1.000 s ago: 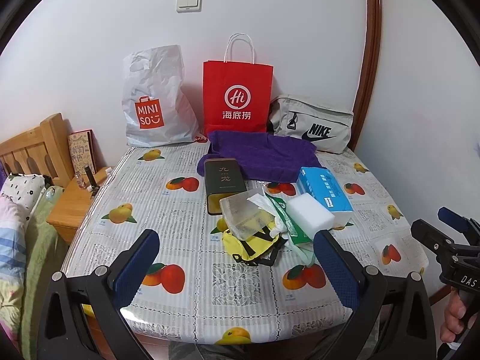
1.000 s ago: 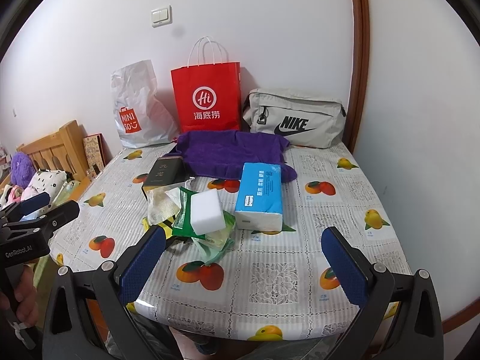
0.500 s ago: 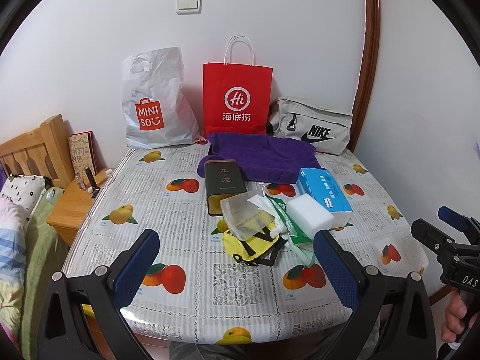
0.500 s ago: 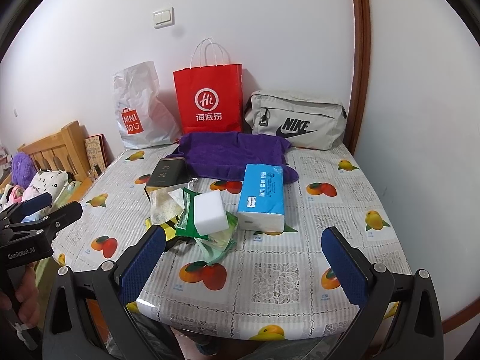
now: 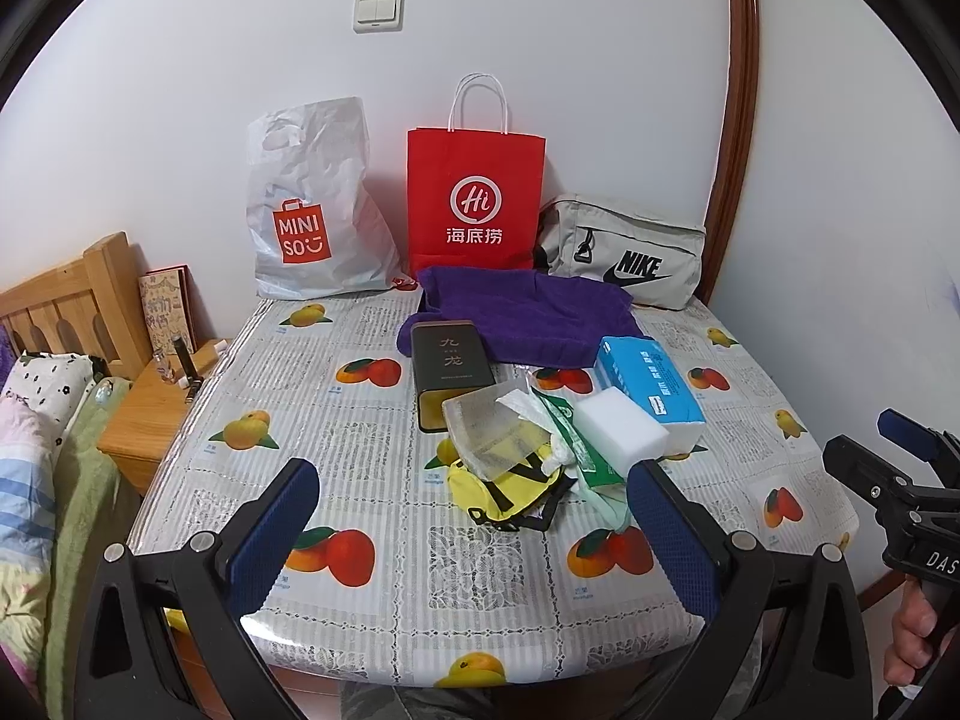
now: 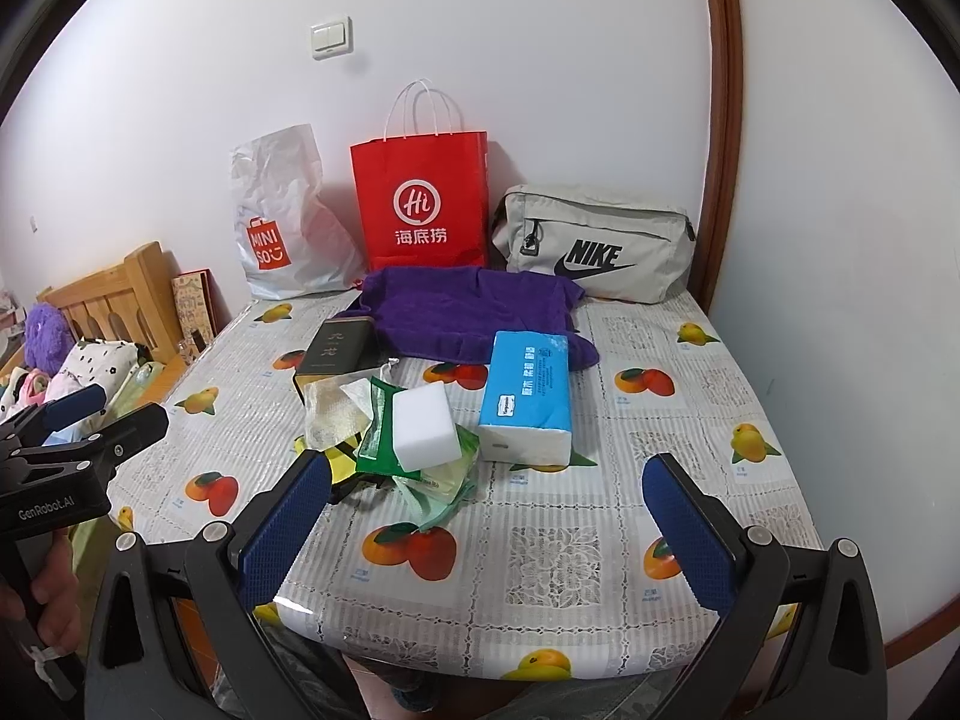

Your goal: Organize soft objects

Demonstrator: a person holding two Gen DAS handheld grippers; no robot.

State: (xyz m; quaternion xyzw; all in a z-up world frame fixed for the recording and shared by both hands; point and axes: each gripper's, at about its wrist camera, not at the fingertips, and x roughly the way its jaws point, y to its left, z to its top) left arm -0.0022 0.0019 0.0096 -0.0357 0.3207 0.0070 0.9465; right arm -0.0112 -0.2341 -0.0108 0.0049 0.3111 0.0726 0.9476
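Both hand-held grippers, left gripper (image 5: 474,516) and right gripper (image 6: 489,513), remain spread and empty, barely advanced toward the white foam sponge block (image 6: 423,429); sorting not begun.

Both views tipped slightly upward, table (image 5: 372,594) lower in frame, nothing else moved

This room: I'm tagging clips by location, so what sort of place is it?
Most likely a home bedroom: a wooden headboard with bedding stands left of a table covered in a fruit-print tablecloth, with shopping bags against the wall.
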